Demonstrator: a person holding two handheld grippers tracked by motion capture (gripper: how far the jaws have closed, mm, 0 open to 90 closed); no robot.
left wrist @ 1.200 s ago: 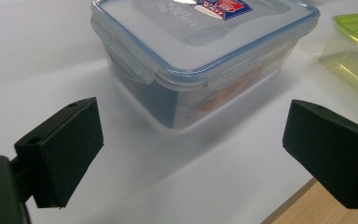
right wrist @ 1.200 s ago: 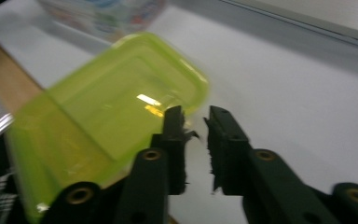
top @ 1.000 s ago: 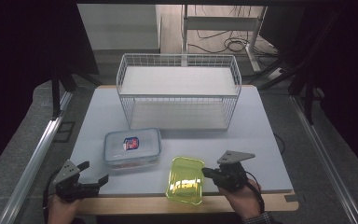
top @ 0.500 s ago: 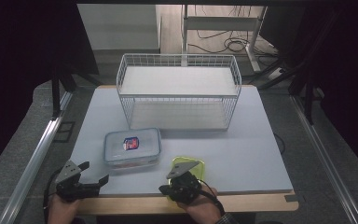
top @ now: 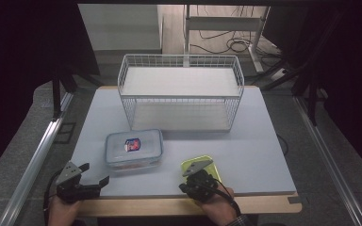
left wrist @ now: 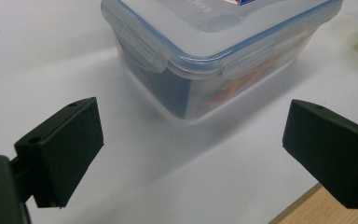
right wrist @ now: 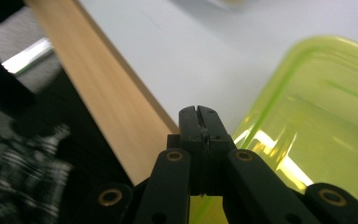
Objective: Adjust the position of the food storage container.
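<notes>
Here, the right hand-held gripper [top: 193,184] hung over the near end of a yellow-green container [top: 202,166] that lay near the front edge of the pale surface [top: 264,146]. In the right gripper view its two black jaws were pressed together with nothing between them, their tips just above the container's [right wrist: 326,116] translucent rim, beside the wooden front strip [right wrist: 107,107] of the surface. The left hand-held gripper [top: 104,180] sat at the front left corner, its jaws spread wide and empty. Just beyond them, in the left gripper view, stood a clear lidded box [left wrist: 214,46] with a blue seal and clip latches; it [top: 134,148] was to the left of the yellow-green container and apart from it. A white wire basket [top: 179,92] stood farther back on the surface.
</notes>
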